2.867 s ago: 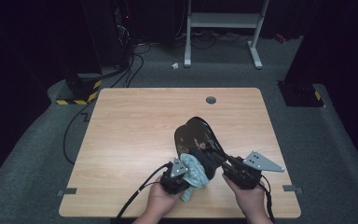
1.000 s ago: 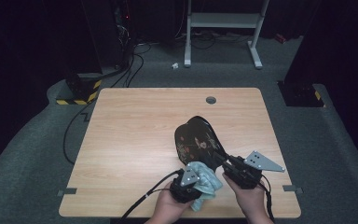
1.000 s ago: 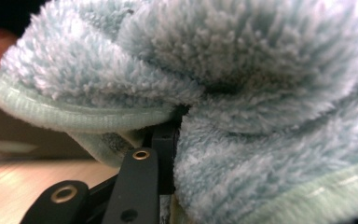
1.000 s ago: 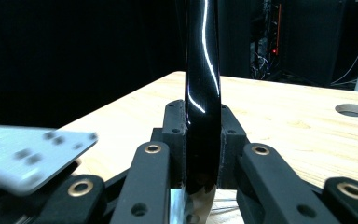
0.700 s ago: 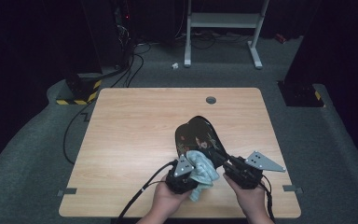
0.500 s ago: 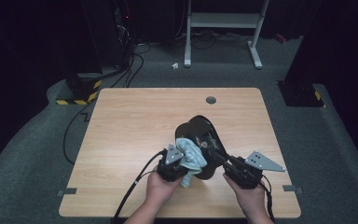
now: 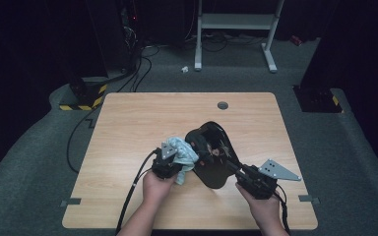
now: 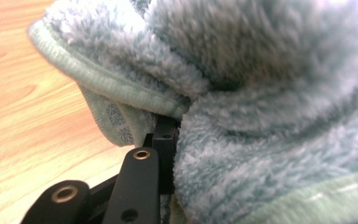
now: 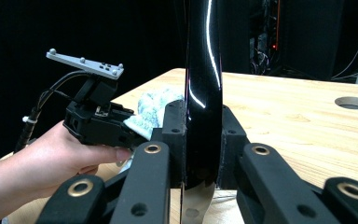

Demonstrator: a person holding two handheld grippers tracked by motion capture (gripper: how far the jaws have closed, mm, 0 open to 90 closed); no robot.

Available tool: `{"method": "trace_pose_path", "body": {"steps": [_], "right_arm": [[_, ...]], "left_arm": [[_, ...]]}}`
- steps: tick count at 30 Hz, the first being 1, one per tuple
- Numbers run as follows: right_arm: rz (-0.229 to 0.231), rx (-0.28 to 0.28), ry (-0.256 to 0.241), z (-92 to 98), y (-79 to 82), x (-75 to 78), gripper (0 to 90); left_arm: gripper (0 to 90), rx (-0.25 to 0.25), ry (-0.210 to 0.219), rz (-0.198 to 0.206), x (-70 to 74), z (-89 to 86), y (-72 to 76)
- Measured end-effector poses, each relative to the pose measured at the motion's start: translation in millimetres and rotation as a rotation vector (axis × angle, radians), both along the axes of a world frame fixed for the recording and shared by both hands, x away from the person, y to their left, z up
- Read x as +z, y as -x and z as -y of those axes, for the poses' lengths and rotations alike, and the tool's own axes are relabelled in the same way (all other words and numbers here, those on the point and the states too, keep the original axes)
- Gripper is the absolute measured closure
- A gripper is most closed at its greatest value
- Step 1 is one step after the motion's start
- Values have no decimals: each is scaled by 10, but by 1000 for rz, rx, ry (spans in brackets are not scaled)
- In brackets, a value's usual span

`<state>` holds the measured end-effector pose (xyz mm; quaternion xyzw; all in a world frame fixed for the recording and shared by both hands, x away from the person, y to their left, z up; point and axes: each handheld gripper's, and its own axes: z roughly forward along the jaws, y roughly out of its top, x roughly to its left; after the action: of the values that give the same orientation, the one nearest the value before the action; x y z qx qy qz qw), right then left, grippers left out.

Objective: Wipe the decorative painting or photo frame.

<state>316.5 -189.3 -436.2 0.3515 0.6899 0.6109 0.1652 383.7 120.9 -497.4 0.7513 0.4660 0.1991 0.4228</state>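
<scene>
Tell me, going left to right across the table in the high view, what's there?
Left gripper → light blue fluffy cloth → glossy black plate held on edge → right gripper, with its grey three-cornered plate farthest right.

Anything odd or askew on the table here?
Nothing stands out. The right gripper clamps the black plate on edge, the left gripper holds the cloth against it. No spill or damage shows.
</scene>
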Motion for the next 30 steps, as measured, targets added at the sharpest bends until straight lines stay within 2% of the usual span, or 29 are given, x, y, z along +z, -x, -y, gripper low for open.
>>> {"method": "trace_pose_path", "body": {"steps": [5,8,12,14,19,25,30], "right_arm": [[0,0,-1,10,-2,-3,774],[2,-1,-3,13,0,-8,773],[8,-7,-3,11,8,-12,771],[9,-9,-2,7,10,-11,771],[13,-13,2,6,18,-13,767],[17,-10,7,14,21,-14,755],[11,0,6,14,23,-15,681]], "left_arm": [[688,-8,21,-1,-14,-135,112],[689,6,34,2,-45,-306,240],[689,14,34,3,-114,-520,379],[689,15,19,-6,-165,-603,437],[688,3,-20,-16,-277,-637,498],[685,4,-5,-5,-347,-631,520],[679,8,4,-11,-351,-642,519]]}}
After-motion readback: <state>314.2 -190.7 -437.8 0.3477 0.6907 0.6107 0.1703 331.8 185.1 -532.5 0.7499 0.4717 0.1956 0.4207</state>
